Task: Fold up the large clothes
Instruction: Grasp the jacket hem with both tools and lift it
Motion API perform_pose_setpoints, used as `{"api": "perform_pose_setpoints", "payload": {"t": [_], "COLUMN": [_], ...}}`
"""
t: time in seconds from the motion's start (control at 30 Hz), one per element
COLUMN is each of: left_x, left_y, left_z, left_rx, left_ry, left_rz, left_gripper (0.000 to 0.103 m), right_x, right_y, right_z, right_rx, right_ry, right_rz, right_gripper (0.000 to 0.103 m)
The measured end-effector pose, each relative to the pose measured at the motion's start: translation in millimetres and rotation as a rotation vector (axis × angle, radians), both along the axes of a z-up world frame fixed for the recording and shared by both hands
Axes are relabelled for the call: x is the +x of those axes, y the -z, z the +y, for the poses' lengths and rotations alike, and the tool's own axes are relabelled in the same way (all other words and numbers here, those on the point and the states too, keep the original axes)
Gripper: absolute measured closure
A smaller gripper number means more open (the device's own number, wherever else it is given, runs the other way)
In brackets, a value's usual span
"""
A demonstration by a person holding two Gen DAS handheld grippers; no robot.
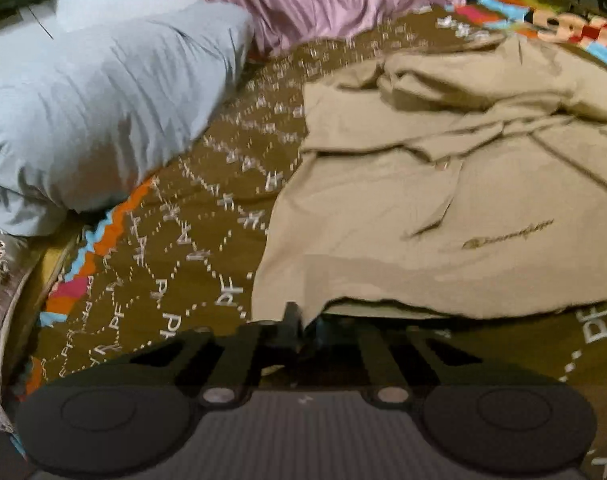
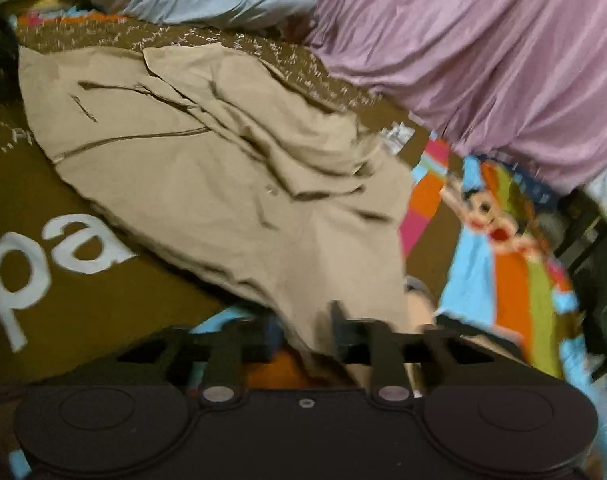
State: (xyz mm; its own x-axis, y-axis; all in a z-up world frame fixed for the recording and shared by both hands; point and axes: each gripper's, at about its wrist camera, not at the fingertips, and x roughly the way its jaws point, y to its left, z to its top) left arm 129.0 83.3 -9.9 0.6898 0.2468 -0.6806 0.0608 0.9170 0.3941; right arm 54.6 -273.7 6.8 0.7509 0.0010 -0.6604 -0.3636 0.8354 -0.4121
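Both my left gripper [image 1: 303, 326] and right gripper [image 2: 303, 332] are pinched shut on the near hem of the tan shirt [image 1: 443, 208], which runs away toward twelve o'clock across the brown bedspread [image 1: 175, 248], neither hand nearer.

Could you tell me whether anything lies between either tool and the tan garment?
Nothing visible does. The left tool is closed on the tan garment at its near hem, and the right tool likewise grips its near edge, so both already hold it on the patterned bedspread.
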Motion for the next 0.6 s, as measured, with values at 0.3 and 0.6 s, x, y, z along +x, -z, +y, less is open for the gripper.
{"api": "perform_pose_setpoints", "payload": {"t": [0.3,0.6], "left_x": [-48,-136], "left_y": [-65,-130], "left_z": [2,11], "left_rx": [-0.119,-0.215], "left_ry": [-0.062,-0.046], "left_rz": [-0.233,-0.284], "left_gripper": [0.101,0.101], "right_x": [-24,-106], "right_y": [-44,-122], "right_z": [-1,-13], "right_rx": [0.124,0.165], "right_ry": [0.047,0.012], "right_rz": [-0.229,-0.304], "right_gripper": [0.101,0.101]}}
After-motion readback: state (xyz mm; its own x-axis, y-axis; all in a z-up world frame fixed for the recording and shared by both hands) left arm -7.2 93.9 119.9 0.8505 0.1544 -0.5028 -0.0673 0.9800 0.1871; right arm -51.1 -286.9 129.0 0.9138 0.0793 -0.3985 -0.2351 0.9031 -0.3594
